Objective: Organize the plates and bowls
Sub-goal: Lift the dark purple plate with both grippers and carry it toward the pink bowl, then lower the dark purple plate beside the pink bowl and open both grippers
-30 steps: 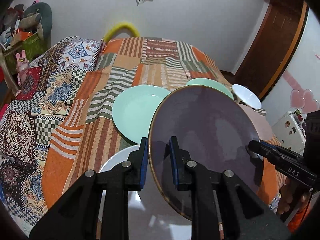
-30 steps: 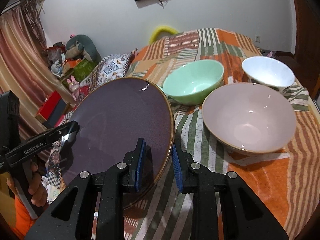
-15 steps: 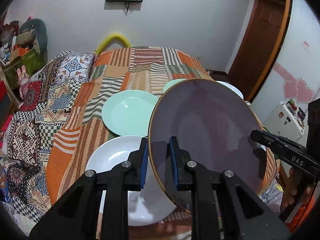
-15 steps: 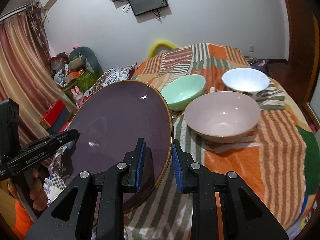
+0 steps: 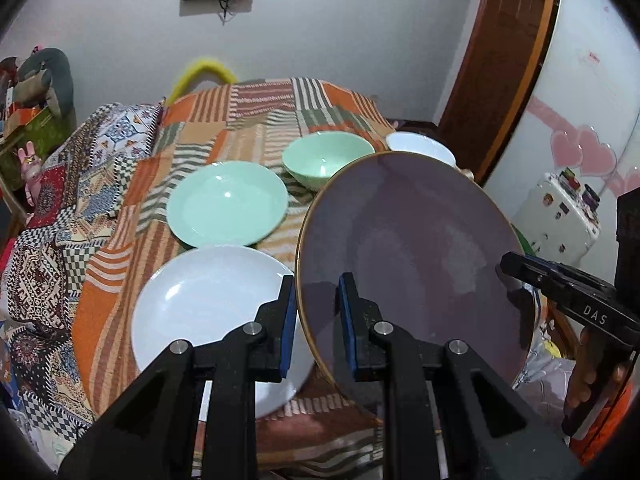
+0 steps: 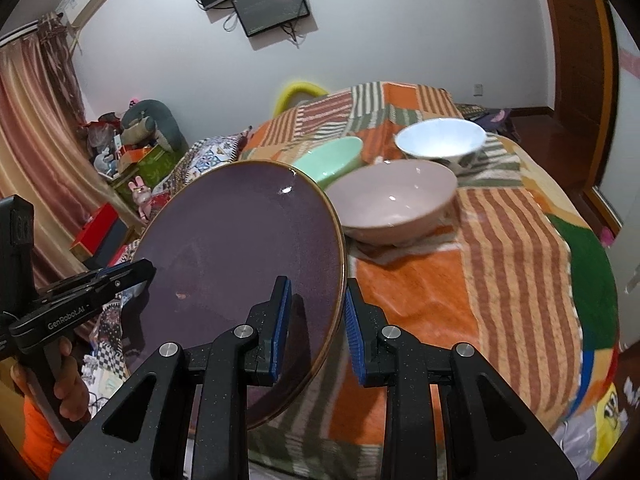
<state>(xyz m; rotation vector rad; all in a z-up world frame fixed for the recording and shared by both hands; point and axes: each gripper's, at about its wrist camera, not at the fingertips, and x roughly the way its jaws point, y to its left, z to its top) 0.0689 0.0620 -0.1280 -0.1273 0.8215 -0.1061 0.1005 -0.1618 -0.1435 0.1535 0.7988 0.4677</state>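
- Left wrist view: left tool (image 5: pixel 316 316) clamped narrow on the near rim of the purple plate (image 5: pixel 408 256), which is held tilted, clear of the table (image 5: pixel 256 120).
- Same view: right tool (image 5: pixel 516 266) grips the plate's far rim at right; a hand (image 5: pixel 592 372) shows beneath it.
- On the patchwork cloth: white plate (image 5: pixel 208 312) nearest, green plate (image 5: pixel 228 204) just beyond, touching or nearly so; green bowl (image 5: pixel 328 158) and white bowl (image 5: pixel 420 148) behind.
- Right wrist view: right tool (image 6: pixel 316 328) pinched narrow on the plate rim; left tool (image 6: pixel 140 270) holds the opposite edge.
- Pink bowl (image 6: pixel 394 200) sits beside the green and white bowls, all separate.
- Judgement: early stage. Nothing stacked yet; purple plate in the air, probably bound for the plate pile; bowls remain to nest.
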